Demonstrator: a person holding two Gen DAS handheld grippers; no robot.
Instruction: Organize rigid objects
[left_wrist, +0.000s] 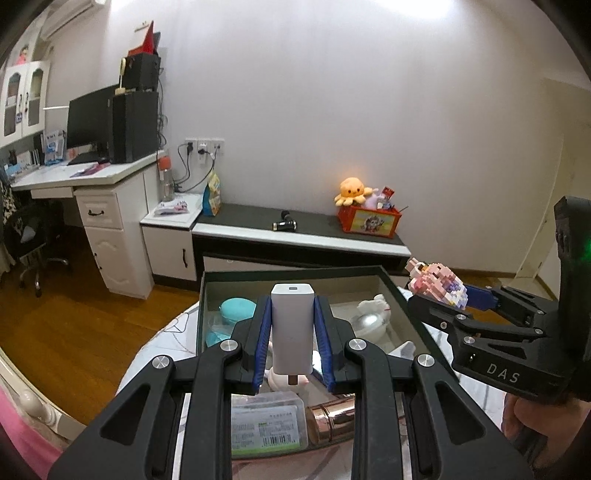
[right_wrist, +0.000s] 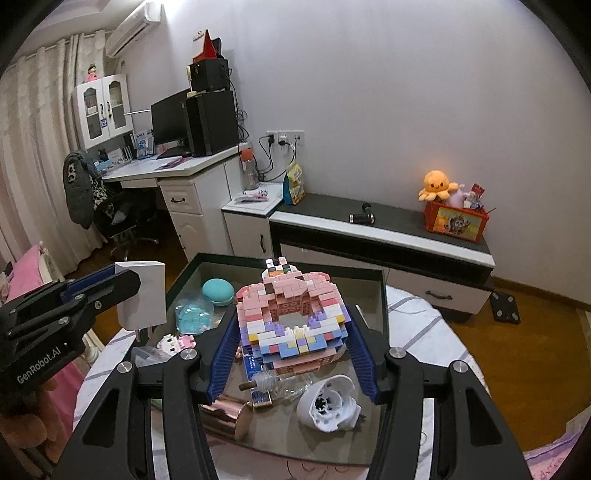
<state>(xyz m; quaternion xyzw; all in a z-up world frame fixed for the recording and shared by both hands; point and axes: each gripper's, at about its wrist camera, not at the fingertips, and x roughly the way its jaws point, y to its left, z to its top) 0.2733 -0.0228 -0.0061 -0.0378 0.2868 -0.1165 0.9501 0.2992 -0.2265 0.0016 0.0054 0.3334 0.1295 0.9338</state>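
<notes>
Fingers of the left gripper (left_wrist: 291, 328) are clamped on a white charger (left_wrist: 292, 325) and those of the right gripper (right_wrist: 293, 332) on a pastel brick model (right_wrist: 291, 317), both held above the tray's (right_wrist: 384, 295) near edge, presumably for sorting.

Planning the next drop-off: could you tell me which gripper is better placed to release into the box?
Probably left: its white charger hangs over the box; the right gripper's block model is beside the rim.
</notes>
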